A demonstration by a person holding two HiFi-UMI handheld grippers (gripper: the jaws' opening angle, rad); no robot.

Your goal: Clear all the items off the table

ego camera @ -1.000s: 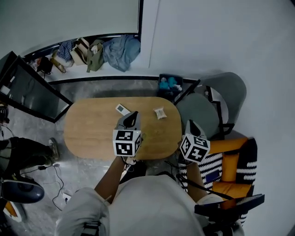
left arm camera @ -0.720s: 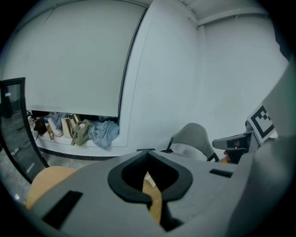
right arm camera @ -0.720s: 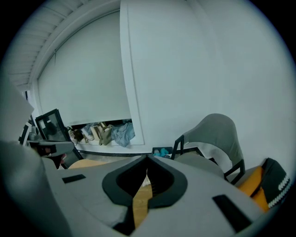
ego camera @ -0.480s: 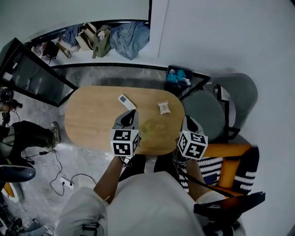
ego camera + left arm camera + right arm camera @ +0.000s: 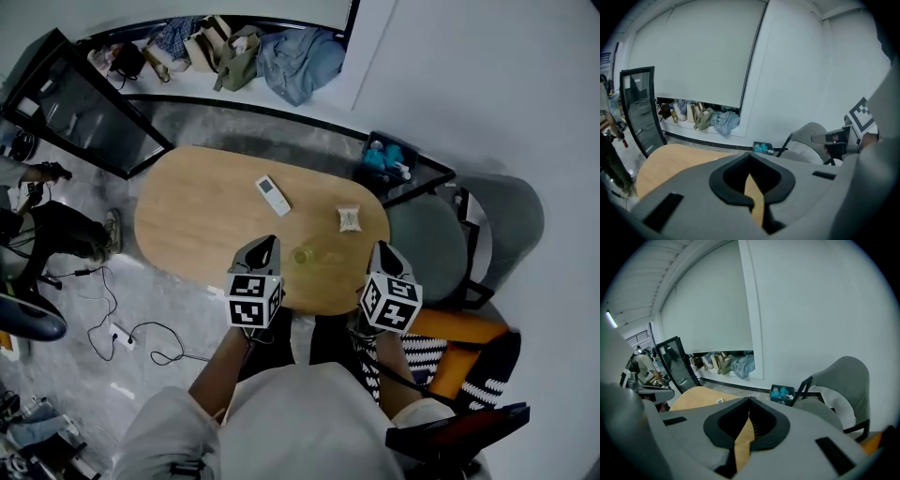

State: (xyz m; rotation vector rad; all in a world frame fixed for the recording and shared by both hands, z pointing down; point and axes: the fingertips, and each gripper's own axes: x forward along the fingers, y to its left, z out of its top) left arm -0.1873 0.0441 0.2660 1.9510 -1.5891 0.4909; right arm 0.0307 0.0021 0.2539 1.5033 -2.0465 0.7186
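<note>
On the oval wooden table (image 5: 187,220) lie a white remote (image 5: 273,195) and a small pale packet (image 5: 349,218). A faint clear, yellowish cup-like thing (image 5: 302,255) stands near the front edge. My left gripper (image 5: 267,244) hovers at the near edge, just left of that cup, shut and empty. Over the table's near right end my right gripper (image 5: 382,248) is also shut with nothing in it. In the left gripper view the left gripper (image 5: 750,169) shows its jaws together above the tabletop (image 5: 670,161). The right gripper view shows the right gripper (image 5: 749,412) likewise closed.
A dark bin (image 5: 386,159) with blue things sits on the floor past the table's far right end. A grey chair (image 5: 469,225) and an orange, striped seat (image 5: 464,342) are at the right. A person (image 5: 47,234) and cables (image 5: 131,333) are at the left.
Both grippers have drawn back from over the table's middle toward its near edge. The head view has swung, so the table sits further up the frame. The jaws stayed shut.
</note>
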